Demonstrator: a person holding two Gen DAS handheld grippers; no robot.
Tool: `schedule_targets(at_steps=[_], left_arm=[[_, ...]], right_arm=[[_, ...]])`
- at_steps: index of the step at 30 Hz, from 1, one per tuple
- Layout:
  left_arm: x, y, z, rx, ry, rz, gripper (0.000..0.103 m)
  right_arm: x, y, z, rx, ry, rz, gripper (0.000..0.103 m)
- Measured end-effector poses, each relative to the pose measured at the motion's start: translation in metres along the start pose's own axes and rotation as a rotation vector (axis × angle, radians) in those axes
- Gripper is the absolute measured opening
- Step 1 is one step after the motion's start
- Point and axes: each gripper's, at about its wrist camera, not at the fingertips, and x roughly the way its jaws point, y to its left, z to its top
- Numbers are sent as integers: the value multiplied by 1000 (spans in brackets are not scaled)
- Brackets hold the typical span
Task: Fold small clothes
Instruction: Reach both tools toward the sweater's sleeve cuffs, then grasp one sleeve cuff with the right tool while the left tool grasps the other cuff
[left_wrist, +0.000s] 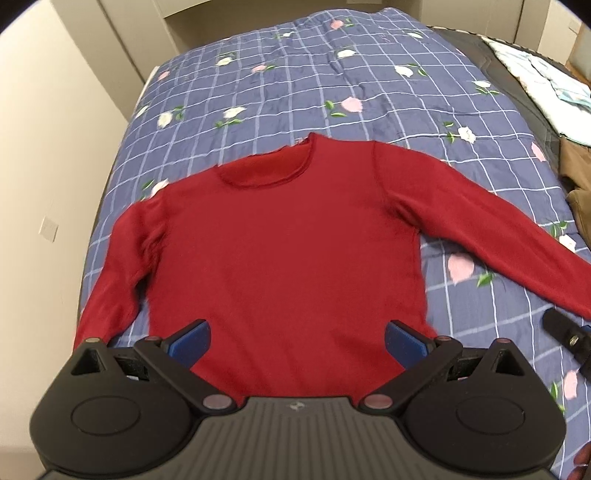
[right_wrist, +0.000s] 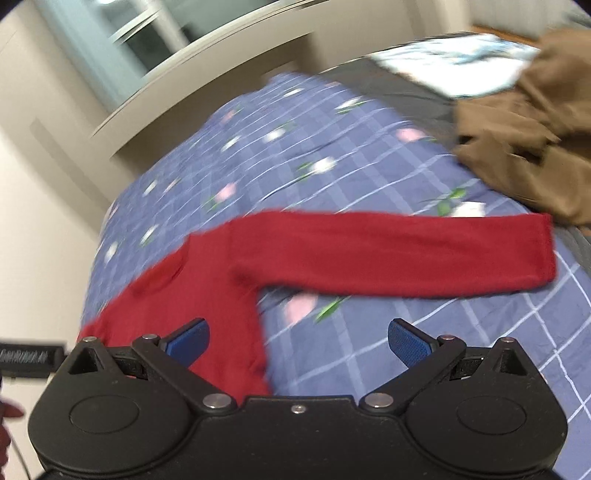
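Red sweater (left_wrist: 280, 236) flat on bed (left_wrist: 295, 74); no fold yet
Left gripper (left_wrist: 295, 347), right gripper (right_wrist: 297, 343) both spread, empty; 3 o'clock sleeve (right_wrist: 406, 254) may drag (thin knit slips).

Red long-sleeved sweater (left_wrist: 288, 236) lies flat, face up on the bed, round neckline at the far end, hem nearest. Both sleeves spread: one angled down along the body's left side, the other stretched straight out to the right, cuff (right_wrist: 543, 254) flat, unfolded
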Motion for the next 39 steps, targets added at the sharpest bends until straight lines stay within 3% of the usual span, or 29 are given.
schedule_targets(at_steps=[8, 14, 18, 22, 25, 27, 28, 32, 35, 39], left_arm=[[46, -52, 49, 89, 1, -56, 102], [66, -91, 66, 148, 2, -111, 102], [77, -111, 70, 176, 9, -137, 102], [84, -125, 74, 183, 14, -153, 102], [83, -129, 78, 181, 6, -171, 102], [81, -129, 81, 172, 2, -191, 102], [79, -129, 84, 163, -4, -211, 102], [65, -127, 93, 119, -21, -328, 102], [52, -122, 103, 59, -30, -500, 102], [42, -120, 117, -15, -15, -718, 100]], right_arm=[[22, -92, 11, 373, -96, -184, 103], [39, -167, 4, 670, -169, -276, 101], [54, -196, -5, 789, -208, -290, 91], [59, -206, -17, 898, -303, -292, 83], [58, -213, -20, 935, -342, -302, 63], [56, -214, -16, 923, -335, -319, 21], [54, -214, -14, 906, -332, -319, 12], [43, -195, 6, 742, -334, -309, 7], [35, -149, 31, 413, -340, -321, 7], [36, -69, 48, -57, -351, -272, 7]])
